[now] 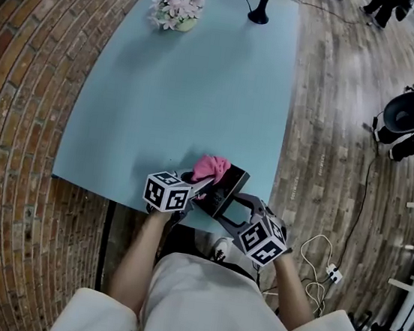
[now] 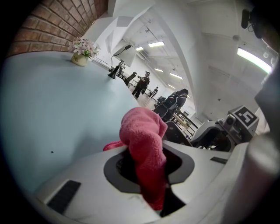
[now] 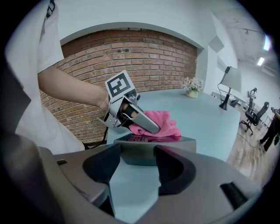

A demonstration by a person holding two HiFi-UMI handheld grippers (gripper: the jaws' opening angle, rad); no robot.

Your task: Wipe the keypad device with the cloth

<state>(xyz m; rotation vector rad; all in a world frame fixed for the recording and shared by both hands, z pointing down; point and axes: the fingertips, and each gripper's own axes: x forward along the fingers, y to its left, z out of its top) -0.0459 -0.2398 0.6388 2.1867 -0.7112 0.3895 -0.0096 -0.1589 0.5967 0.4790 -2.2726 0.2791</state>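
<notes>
A pale blue tabletop and the three things on it.
The tabletop (image 1: 185, 98) stretched away from the person, smooth and evenly coloured. Near its far left corner stood a small pot of pink-and-white flowers (image 1: 177, 9), and to the right of that, at the far edge, a black lamp base (image 1: 258, 12). The dark keypad device (image 1: 228, 190) sat at the near edge, toward the right corner.

Left gripper (image 3: 154, 129) presses pink cloth (image 3: 168, 121) (bunched) onto keypad device (image 3: 175, 146)
</notes>
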